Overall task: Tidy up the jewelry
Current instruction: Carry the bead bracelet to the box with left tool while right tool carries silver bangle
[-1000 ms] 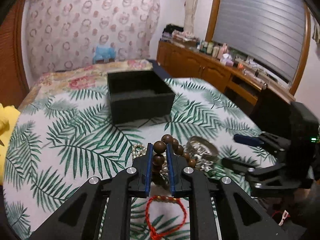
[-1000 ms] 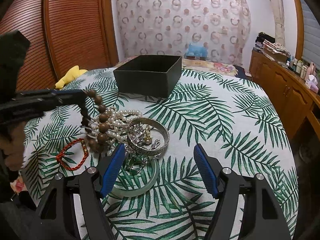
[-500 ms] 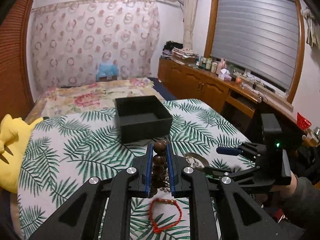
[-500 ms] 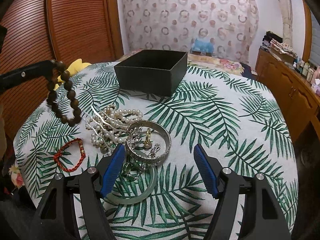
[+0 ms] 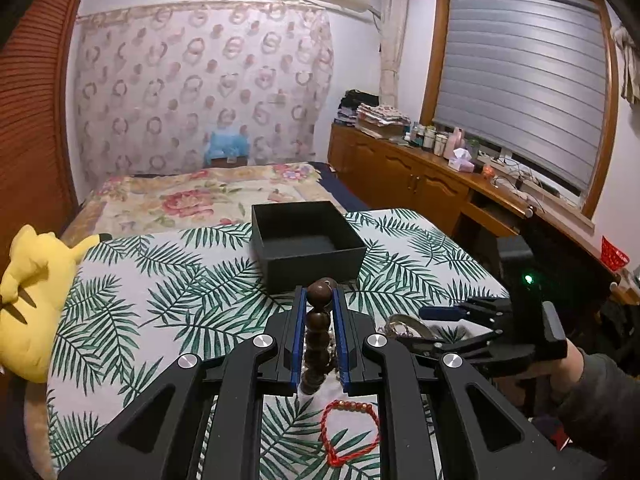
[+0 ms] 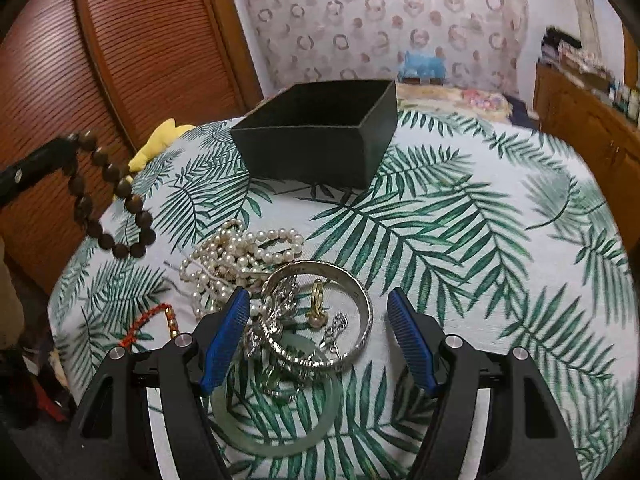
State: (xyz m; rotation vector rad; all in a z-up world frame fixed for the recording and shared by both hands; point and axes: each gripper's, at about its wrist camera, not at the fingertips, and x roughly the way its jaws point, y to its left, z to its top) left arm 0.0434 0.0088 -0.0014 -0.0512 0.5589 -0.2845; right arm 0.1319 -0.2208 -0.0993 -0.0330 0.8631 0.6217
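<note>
My left gripper (image 5: 319, 300) is shut on a brown wooden bead bracelet (image 5: 318, 330) and holds it in the air, short of the open black box (image 5: 306, 244). From the right wrist view the bracelet (image 6: 112, 196) hangs from the left gripper (image 6: 60, 152) at the left. My right gripper (image 6: 318, 312) is open above a jewelry pile: a silver bangle (image 6: 352, 332), a pearl string (image 6: 236, 260), a green jade bangle (image 6: 280, 424) and a gold ring (image 6: 316, 304). The black box (image 6: 320, 136) stands beyond the pile. A red cord bracelet (image 5: 348, 432) lies on the cloth.
A palm-leaf tablecloth (image 6: 480, 240) covers the round table. A yellow plush toy (image 5: 36, 296) sits at the table's left edge. A bed (image 5: 192, 200) lies behind, a wooden cabinet (image 5: 400, 176) with bottles to the right, and a wooden slatted door (image 6: 120, 40) to the left.
My left gripper has lifted the bead bracelet off the pile and risen well above the table. My right gripper has moved a little closer to the pile, still open.
</note>
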